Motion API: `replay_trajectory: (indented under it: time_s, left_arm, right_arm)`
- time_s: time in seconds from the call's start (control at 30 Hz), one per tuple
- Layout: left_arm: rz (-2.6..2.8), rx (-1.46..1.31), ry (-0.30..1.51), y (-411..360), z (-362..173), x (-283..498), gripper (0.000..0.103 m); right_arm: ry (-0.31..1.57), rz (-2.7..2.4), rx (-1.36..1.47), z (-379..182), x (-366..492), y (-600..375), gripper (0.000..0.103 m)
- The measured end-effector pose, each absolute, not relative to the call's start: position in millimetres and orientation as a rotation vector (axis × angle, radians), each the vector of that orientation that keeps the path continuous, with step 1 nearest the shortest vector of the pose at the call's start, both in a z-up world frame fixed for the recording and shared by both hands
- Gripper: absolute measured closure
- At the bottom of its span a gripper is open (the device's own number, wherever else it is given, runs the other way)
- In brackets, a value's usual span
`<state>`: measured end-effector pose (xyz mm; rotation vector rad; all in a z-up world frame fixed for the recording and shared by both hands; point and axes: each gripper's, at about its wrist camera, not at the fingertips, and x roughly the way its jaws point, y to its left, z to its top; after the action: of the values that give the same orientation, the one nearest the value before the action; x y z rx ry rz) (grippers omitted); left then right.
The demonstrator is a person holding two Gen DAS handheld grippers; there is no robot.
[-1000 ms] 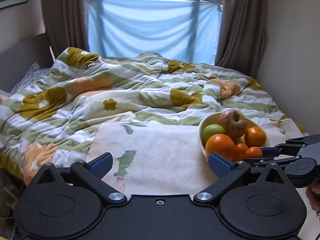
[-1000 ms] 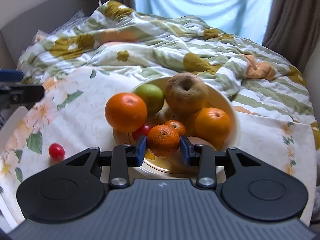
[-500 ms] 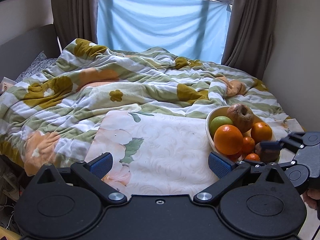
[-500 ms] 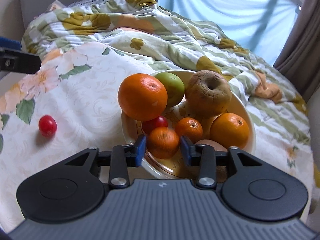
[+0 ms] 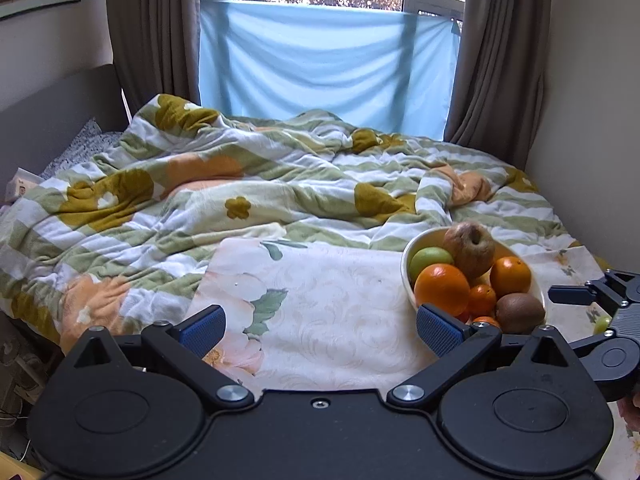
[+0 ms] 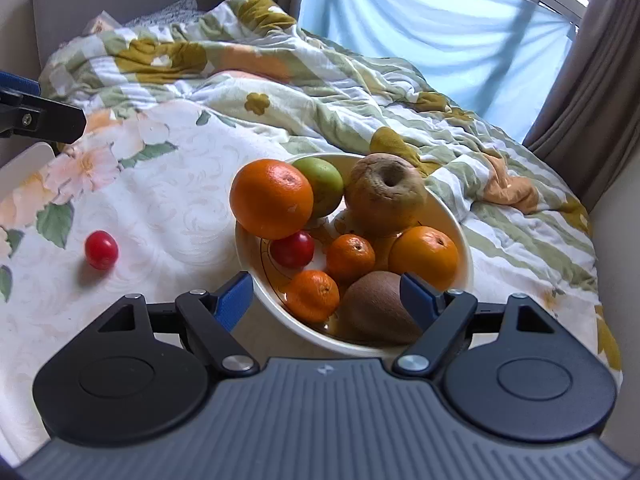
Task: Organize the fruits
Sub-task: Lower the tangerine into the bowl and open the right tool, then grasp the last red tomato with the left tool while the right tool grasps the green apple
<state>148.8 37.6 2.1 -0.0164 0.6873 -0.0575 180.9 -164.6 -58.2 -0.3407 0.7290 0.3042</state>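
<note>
Now the right gripper [image 6: 326,294] had let go of the mandarin [image 6: 312,295]; its jaws were opening, pads clear of the fruit, which lay in the bowl [image 6: 466,264] beside the kiwi [image 6: 376,308]. Left gripper [image 5: 318,330] stood apart, empty. One red tomato [image 6: 101,249] remained on the floral cloth [image 6: 172,200], well apart from the bowl; likely the next item to collect.

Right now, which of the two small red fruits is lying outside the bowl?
The red fruit alone on the floral cloth, left of the bowl; the other red one sits inside, under the big orange.
</note>
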Motion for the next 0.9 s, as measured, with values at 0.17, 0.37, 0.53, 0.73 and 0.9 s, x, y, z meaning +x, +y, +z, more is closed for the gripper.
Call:
replay_trajectory:
  time_s: [0.17,0.37,0.53,0.73,0.9]
  left_arm:
    - [-0.046,-0.008,0.651,30,16,135,0.0]
    - [-0.038,-0.016,0.619,21,33,115,0.0]
    - [-0.043,-0.02,0.601,15,39,99,0.0]
    - [-0.053,-0.017,0.601,15,42,80,0.0]
    - [-0.081,0.002,0.617,17,36,66,0.0]
  right_arm:
    - [0.708,0.292,-0.291,-40,168,-181,0.007]
    - [0.712,0.281,-0.217,-18,153,-202,0.006]
    - [0.716,0.248,-0.131,-2,134,-227,0.0]
    - [0.711,0.177,0.005,22,106,-255,0.0]
    - [0.673,0.102,0.099,36,77,-272,0.0]
